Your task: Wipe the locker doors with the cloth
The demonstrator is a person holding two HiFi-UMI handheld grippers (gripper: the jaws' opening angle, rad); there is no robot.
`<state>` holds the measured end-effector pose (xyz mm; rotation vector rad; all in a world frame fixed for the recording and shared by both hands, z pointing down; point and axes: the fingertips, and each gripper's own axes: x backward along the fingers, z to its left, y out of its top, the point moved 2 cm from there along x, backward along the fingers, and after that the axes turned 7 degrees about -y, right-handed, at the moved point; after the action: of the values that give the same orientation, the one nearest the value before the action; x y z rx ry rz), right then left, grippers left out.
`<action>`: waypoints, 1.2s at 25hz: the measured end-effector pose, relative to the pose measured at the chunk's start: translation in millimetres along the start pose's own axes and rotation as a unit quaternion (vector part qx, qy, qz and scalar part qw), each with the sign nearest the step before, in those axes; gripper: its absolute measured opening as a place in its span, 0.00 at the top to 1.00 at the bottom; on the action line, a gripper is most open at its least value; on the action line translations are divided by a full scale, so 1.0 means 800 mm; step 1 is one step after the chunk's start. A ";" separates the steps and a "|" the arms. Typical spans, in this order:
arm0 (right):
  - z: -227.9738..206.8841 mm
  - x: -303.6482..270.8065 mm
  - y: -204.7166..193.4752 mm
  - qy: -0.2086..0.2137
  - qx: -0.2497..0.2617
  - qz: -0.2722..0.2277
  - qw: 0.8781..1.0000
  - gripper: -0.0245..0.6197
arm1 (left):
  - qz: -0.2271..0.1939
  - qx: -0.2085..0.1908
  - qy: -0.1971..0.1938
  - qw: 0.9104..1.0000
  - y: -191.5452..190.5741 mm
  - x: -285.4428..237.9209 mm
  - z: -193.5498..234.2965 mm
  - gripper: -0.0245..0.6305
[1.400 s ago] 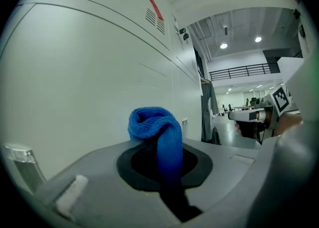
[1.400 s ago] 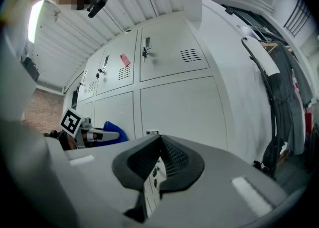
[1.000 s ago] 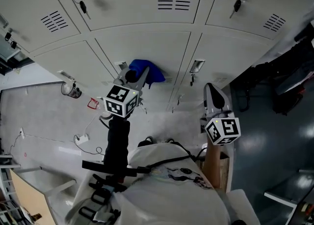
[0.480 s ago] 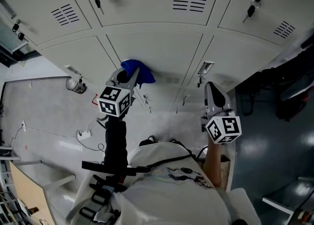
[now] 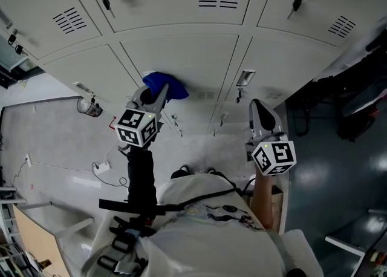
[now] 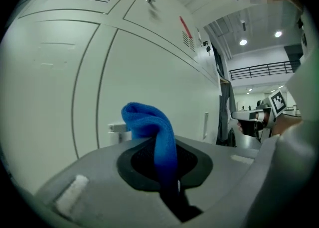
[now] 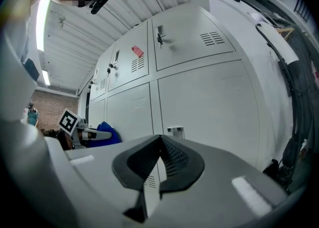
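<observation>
Reaching forward, left gripper [image 5: 154, 93] clamps cloth [image 5: 164, 83] at locker door [image 5: 187, 58]

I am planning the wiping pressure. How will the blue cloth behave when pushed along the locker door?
The blue cloth is probably floppy: it folds over above the left gripper, which is shut on it. It looks light and fuzzy, so it should likely drag, not slip, on the smooth locker door.

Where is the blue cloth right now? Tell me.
In the head view, left of centre: the blue cloth is clamped in the left gripper, up at the lower middle locker door.
</observation>
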<state>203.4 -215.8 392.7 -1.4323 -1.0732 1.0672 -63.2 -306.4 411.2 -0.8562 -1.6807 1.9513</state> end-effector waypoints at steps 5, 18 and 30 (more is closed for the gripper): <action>-0.023 0.019 -0.001 -0.022 0.001 0.003 1.000 0.95 | -0.006 -0.013 -0.081 0.997 0.004 -0.048 -0.069 0.92; -0.086 0.064 0.004 -0.084 0.005 0.003 0.996 0.95 | 0.047 -0.018 -0.117 0.992 -0.056 -0.161 -0.131 0.92; -0.045 0.020 0.001 -0.025 0.006 0.005 1.000 0.95 | 0.058 0.001 -0.061 0.996 -0.068 -0.108 -0.071 0.92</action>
<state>241.7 -207.3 394.2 -1.4090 -1.0947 1.1206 34.2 -313.8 475.8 -0.8665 -1.7312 2.1225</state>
